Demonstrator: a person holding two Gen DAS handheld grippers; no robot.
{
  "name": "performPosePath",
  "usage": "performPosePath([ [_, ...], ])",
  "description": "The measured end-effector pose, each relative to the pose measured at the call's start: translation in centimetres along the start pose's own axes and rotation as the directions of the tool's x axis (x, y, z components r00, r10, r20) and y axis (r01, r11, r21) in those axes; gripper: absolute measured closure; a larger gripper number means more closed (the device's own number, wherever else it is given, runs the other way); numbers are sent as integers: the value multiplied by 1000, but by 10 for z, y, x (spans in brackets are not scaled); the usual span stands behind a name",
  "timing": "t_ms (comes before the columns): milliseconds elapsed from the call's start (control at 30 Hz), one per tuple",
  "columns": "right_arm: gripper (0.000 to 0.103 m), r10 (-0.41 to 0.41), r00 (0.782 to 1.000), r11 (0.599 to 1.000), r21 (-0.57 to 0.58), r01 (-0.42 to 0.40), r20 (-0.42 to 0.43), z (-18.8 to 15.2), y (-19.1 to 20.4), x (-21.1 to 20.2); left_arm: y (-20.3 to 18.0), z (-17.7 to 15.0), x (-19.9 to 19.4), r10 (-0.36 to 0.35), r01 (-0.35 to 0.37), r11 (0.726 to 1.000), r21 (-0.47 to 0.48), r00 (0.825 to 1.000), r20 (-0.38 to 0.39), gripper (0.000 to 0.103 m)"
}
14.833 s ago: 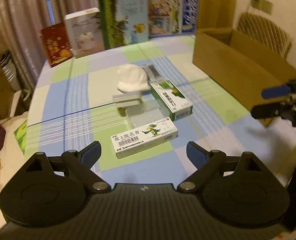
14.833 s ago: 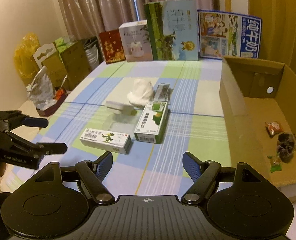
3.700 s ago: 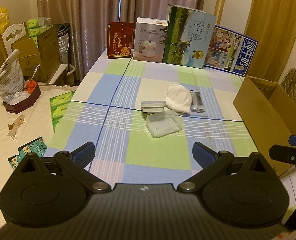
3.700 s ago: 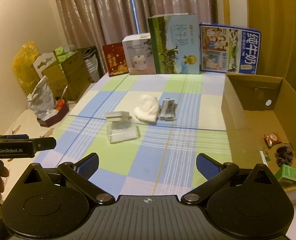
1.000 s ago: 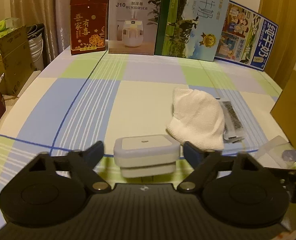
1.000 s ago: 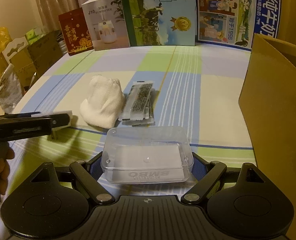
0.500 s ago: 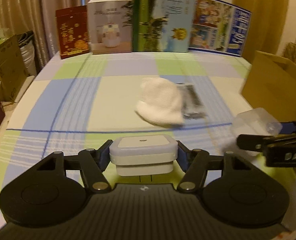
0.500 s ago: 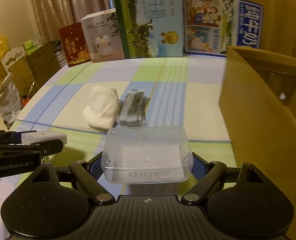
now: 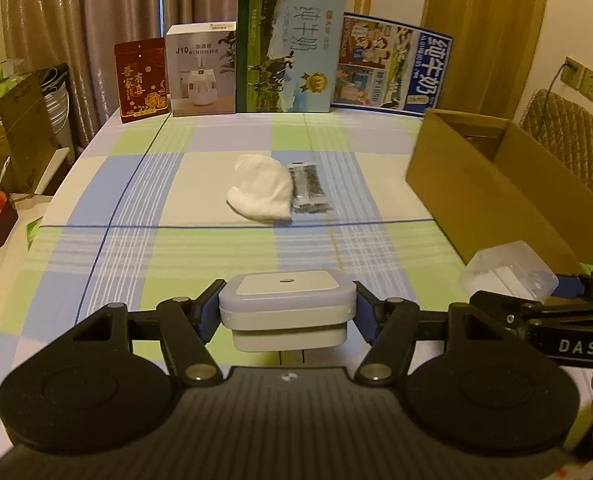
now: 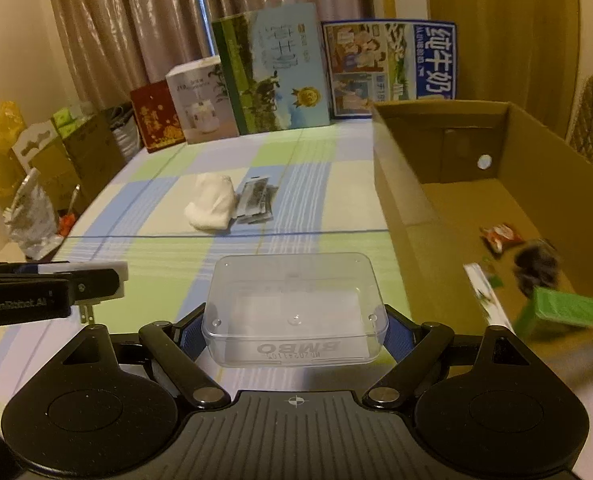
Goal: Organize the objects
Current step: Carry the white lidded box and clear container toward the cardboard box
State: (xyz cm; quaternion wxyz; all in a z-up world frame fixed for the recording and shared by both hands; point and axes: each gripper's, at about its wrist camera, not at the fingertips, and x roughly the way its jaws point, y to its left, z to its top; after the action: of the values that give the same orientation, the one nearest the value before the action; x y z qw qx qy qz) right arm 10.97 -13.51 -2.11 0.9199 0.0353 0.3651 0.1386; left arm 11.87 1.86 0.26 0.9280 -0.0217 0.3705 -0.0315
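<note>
The left gripper (image 9: 287,314) has its jaws squeezed on the two short sides of a white plug block (image 9: 287,308). It looks hard and light, so the flat sides are good to hold. The right gripper (image 10: 295,326) has its jaws pinched on a clear plastic box (image 10: 295,306). That looks thin, slippery and bendy, so squeeze softly. Both are held level above the counter (image 9: 200,248), beside the cardboard box (image 10: 448,200).
</note>
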Motion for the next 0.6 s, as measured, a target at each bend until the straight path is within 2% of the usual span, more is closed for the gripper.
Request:
performPosePath([
  [300, 20, -42, 996, 999, 17, 40, 77, -12, -12, -81, -39, -25, -57, -37, 37, 999, 12, 999, 9, 42],
  [600, 20, -89, 991, 995, 42, 86, 99, -23, -31, -122, -71, -40, -87, -83, 83, 997, 9, 997, 4, 43],
])
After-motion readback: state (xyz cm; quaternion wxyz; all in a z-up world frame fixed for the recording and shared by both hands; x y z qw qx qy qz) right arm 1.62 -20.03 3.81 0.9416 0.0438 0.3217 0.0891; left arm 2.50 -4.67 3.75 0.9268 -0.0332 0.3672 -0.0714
